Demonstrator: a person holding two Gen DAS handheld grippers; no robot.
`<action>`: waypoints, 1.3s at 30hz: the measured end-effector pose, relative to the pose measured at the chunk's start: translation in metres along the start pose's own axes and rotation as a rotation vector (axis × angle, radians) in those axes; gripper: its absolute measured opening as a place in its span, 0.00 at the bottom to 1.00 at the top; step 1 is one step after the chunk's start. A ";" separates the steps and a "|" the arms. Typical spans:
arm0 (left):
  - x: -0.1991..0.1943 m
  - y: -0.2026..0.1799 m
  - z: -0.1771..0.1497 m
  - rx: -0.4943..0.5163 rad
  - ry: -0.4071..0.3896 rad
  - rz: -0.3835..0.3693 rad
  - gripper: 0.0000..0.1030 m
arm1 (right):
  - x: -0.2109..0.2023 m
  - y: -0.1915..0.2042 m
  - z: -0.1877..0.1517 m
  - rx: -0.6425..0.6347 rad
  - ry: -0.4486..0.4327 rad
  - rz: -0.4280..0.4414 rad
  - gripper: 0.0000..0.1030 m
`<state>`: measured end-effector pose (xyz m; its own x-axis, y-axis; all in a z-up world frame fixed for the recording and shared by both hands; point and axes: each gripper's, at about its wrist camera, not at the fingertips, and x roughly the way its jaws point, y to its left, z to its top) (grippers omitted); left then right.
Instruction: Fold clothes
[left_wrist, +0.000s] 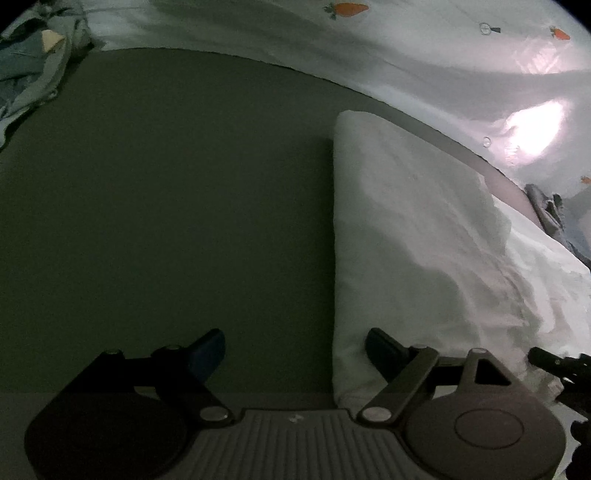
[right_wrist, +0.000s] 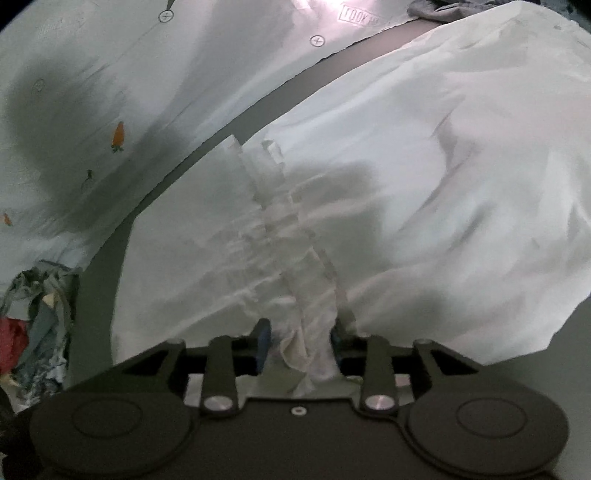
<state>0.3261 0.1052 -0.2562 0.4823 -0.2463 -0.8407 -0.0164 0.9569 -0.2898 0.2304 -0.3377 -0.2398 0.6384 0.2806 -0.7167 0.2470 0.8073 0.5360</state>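
here, a white garment (left_wrist: 417, 236) lies spread on a dark olive-green surface (left_wrist: 166, 203), its straight folded edge running away from the left wrist camera and its bulk crumpling off to the right. the left claw (left_wrist: 295, 350) stands wide open and holds nothing; its right finger (left_wrist: 384, 350) rests against the near corner of the cloth, while the left finger sits over bare surface. in the right wrist view, the right claw (right_wrist: 300, 341) is closed on a gathered, pleated strip of the same white garment (right_wrist: 424, 166), the bunched fabric passing between its two fingers and billowing out beyond them. past the green surface stretches a pale sheet printed with small carrots (left_wrist: 424, 55), brightly lit in one patch. a heap of blue-grey and patterned clothing (left_wrist: 29, 62) sits at the far left corner of the left view, and a similar pile with a red piece (right_wrist: 33, 332) shows at the lower left of the right view.
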 end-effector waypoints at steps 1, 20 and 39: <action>0.000 -0.002 0.000 -0.009 -0.001 0.007 0.83 | -0.002 -0.001 0.000 0.014 0.000 0.013 0.48; 0.006 -0.100 -0.004 0.097 -0.027 0.092 0.90 | -0.109 -0.149 0.042 0.311 -0.331 -0.149 0.72; 0.044 -0.134 -0.010 0.221 0.061 0.265 1.00 | -0.097 -0.171 0.120 0.185 -0.492 -0.448 0.77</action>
<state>0.3407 -0.0353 -0.2587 0.4332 0.0127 -0.9012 0.0592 0.9973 0.0425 0.2137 -0.5652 -0.2086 0.6917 -0.3629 -0.6243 0.6565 0.6761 0.3344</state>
